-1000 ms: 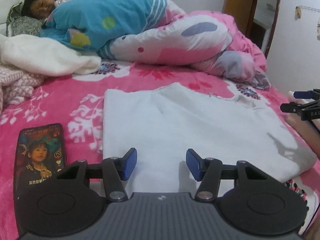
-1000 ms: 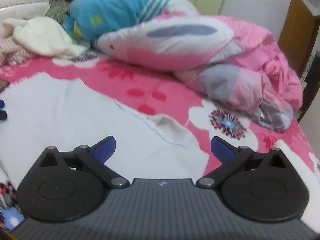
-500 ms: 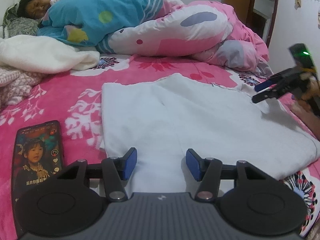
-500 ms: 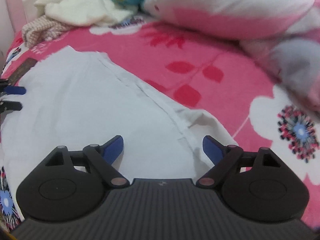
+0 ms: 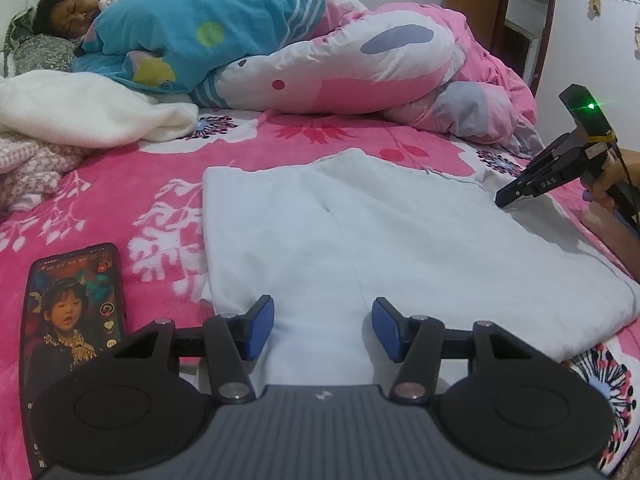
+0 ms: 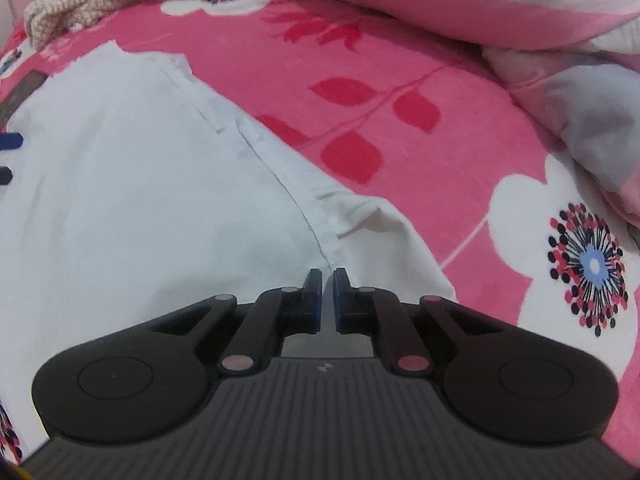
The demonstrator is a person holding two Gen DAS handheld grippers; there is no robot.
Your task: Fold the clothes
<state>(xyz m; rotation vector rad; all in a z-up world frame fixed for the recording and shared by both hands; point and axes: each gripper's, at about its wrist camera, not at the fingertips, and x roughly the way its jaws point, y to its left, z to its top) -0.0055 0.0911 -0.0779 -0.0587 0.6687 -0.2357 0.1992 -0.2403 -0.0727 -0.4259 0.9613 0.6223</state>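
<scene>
A white garment (image 5: pixel 400 240) lies spread flat on the pink flowered bed; it also shows in the right wrist view (image 6: pixel 140 200). My left gripper (image 5: pixel 323 328) is open, its blue pads over the garment's near edge. My right gripper (image 6: pixel 327 300) has its jaws nearly together on the garment's far right corner, by the seam; in the left wrist view (image 5: pixel 508 200) its tip touches the cloth. A narrow gap shows between the pads, and cloth between them is hard to make out.
A phone (image 5: pixel 74 312) with a lit screen lies left of the garment. A person (image 5: pixel 180 28) sleeps under quilts (image 5: pixel 360 64) at the back. White and knitted clothes (image 5: pixel 80 116) lie piled at the left. The bed's right edge is near my right hand.
My right gripper has dropped onto the garment's right corner and closed from wide open to nearly shut. My left gripper stays open over the near edge.
</scene>
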